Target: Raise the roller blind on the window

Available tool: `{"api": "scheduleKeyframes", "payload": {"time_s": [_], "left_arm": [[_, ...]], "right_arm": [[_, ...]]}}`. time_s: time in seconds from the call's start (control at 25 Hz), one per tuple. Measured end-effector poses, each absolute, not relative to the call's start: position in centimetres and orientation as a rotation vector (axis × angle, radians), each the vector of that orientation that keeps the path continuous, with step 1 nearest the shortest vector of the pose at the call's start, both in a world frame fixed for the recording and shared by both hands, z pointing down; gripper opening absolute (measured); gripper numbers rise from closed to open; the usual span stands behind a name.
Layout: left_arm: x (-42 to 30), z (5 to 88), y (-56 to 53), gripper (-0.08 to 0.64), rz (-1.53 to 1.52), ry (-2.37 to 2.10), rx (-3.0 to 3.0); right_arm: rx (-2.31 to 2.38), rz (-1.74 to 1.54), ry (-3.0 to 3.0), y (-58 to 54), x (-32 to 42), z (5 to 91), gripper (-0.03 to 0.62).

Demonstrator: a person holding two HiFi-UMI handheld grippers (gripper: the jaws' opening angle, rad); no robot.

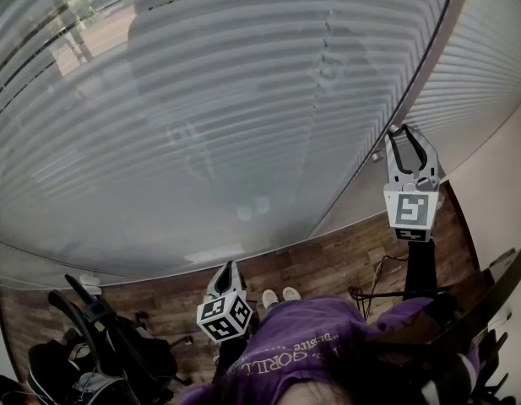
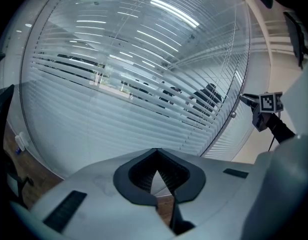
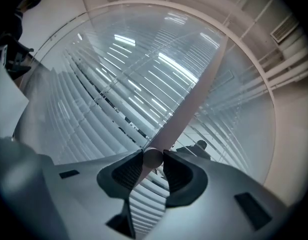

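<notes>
blind (image 1: 201, 125): lowered behind the glass, filling 9 to 1 o'clock of the head view | right tool (image 1: 404, 137): at 3 o'clock, jaws spread, small knob (image 1: 376, 156) just beside it, not pinched | left tool (image 1: 227, 267): at 6 o'clock, jaws pressed together, empty

Two grippers — left gripper (image 1: 229, 266), right gripper (image 1: 402, 132) — with two marker cubes (image 1: 223, 317) (image 1: 411, 210); two slatted blinds (image 1: 201, 125) (image 1: 484, 66); one round knob (image 3: 154, 157); two white shoes (image 1: 269, 298) (image 1: 290, 294); one purple top (image 1: 328, 344).
</notes>
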State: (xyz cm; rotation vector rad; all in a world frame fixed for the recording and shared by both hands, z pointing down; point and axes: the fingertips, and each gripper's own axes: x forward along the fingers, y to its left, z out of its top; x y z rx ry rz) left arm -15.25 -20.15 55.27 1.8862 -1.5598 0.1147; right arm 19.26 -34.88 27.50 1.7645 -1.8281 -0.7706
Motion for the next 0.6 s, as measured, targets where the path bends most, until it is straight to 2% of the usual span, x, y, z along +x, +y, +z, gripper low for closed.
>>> {"api": "scheduleKeyframes", "payload": {"time_s": [0.2,0.6], "left_arm": [[-14.7,54.3,-20.3,0.000,0.108,-1.551,1.942],[-11.5,47.8,-24.1,0.000,0.003,-1.460,2.178]], "right_arm": [[1.818,-0.651,-1.897,-34.7,19.0,26.9,0.124],[1.708,-0.808,-1.763,-34.9,19.3,27.4,0.124]]}}
